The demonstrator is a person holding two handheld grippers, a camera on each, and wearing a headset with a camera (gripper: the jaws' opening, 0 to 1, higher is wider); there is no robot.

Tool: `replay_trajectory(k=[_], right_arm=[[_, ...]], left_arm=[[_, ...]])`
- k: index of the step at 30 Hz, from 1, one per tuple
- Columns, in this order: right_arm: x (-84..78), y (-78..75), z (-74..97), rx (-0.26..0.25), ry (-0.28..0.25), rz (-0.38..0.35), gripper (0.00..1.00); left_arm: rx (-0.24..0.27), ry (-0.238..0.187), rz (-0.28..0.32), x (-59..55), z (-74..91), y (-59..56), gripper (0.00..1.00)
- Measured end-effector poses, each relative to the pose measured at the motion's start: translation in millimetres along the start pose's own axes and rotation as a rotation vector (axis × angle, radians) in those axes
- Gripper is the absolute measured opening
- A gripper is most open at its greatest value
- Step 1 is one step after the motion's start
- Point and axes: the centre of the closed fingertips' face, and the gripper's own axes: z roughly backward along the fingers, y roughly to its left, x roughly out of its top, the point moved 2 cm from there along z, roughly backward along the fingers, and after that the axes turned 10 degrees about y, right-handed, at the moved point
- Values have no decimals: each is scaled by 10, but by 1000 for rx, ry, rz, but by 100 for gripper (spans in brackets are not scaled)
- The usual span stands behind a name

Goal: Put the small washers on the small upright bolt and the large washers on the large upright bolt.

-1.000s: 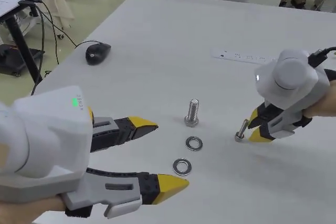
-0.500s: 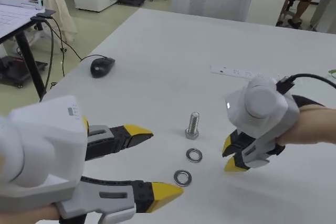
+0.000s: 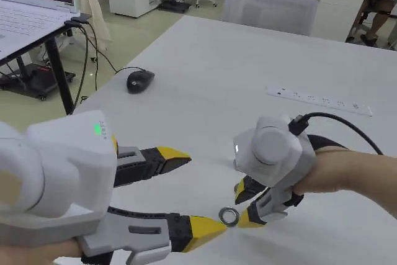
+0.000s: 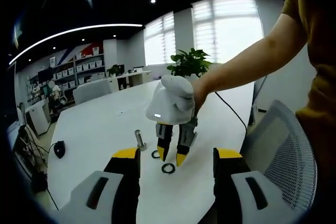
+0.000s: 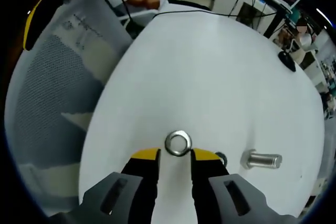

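Head view: right gripper (image 3: 244,206) has moved left since half a second ago, its tips now beside a washer (image 3: 229,216). Left gripper (image 3: 203,192) gapes wide, empty. Laptop (image 3: 34,10) text is unreadable.
Left gripper view: bolt (image 4: 139,140) stands upright behind the right gripper.
Right gripper view: jaws slightly parted, washer just ahead of them, ungripped.

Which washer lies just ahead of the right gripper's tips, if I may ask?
The washer farther from the bolt; the other washer lies right beside it.
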Motion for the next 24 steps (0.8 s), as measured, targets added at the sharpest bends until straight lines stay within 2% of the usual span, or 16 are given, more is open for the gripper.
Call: replay_trajectory(k=[11,12,15,24], right_arm=[[14,1,-135,22,33,3,29],[26,-14,-129,19,22,-8,29],[25,17,-130,42,24,-3,28],[16,21,-124,39,32,-12,23]], left_arm=[[5,-1,15,-23,-23,24,55],[6,1,16,-31,-26,30,55],[6,4,20,-50,-32,38,55],[5,9,21,-55,-58,33,55]])
